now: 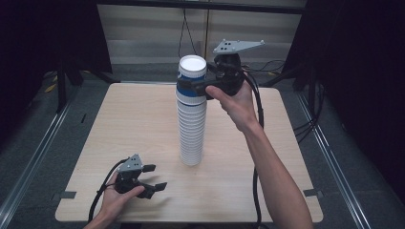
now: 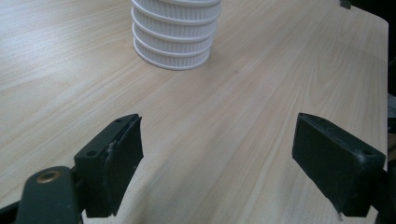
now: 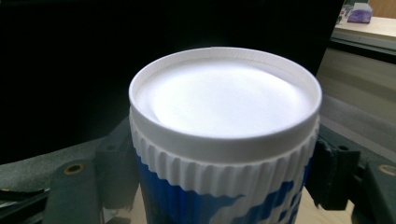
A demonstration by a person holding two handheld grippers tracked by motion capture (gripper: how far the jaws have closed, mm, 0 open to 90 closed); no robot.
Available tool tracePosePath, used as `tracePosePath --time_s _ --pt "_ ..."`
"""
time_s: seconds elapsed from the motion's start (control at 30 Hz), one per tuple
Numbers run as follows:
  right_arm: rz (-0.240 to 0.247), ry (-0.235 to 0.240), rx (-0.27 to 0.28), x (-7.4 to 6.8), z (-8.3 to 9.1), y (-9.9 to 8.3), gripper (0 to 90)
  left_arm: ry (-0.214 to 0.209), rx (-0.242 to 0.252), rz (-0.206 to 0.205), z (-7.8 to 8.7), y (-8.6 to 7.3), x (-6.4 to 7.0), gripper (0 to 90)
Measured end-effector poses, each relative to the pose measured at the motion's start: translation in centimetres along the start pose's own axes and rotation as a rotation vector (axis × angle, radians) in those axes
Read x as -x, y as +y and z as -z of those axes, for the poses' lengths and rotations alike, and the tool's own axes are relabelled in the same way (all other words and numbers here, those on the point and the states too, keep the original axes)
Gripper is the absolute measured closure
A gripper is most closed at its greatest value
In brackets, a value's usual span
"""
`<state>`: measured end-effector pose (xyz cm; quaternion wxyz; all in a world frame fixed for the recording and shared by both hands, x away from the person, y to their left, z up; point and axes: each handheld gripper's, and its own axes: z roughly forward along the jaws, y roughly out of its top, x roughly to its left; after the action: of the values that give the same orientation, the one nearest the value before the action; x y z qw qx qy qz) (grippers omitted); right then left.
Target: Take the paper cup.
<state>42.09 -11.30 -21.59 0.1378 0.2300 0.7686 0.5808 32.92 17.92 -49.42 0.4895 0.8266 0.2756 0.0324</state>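
1. While the left gripper [image 1: 152, 177] is rested low on the table [image 1: 119, 124] at the near left, its jaws are held wide apart and nothing is gripped.
2. At the middle of the table, a tall cup stack [image 1: 192, 119] is stood upright.
3. Up at the right, the top cup [image 1: 192, 78], white and blue, is squeezed from both sides by the right gripper [image 1: 198, 87].
4. It is judged that the top cup is being picked off; next, a straight lift is needed so the stack is not tipped.
5. The stack's bottom rings [image 2: 175, 37] are shown by the left gripper view; the top cup's white rim [image 3: 224, 116] is shown close by the right gripper view.
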Motion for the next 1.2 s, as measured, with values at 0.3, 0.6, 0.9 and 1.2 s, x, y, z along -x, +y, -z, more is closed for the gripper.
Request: tracePosePath --time_s 0.3,0.6,0.9,1.2 --pt "-0.011 -0.008 0.063 0.0 0.6 0.3 25.8 -0.018 0.008 -0.015 -0.1 0.1 0.1 16.0" --pt "-0.018 0.003 0.123 0.0 1.2 0.8 26.4 -0.012 0.003 -0.011 -0.2 0.1 0.1 16.0" --pt "-0.020 -0.007 0.175 -0.1 1.6 1.4 26.5 -0.012 -0.002 -0.016 -0.2 0.1 0.1 16.1" --pt "-0.031 -0.011 0.213 -0.1 2.1 2.0 26.7 -0.011 0.005 -0.012 -0.2 0.1 0.1 16.1"
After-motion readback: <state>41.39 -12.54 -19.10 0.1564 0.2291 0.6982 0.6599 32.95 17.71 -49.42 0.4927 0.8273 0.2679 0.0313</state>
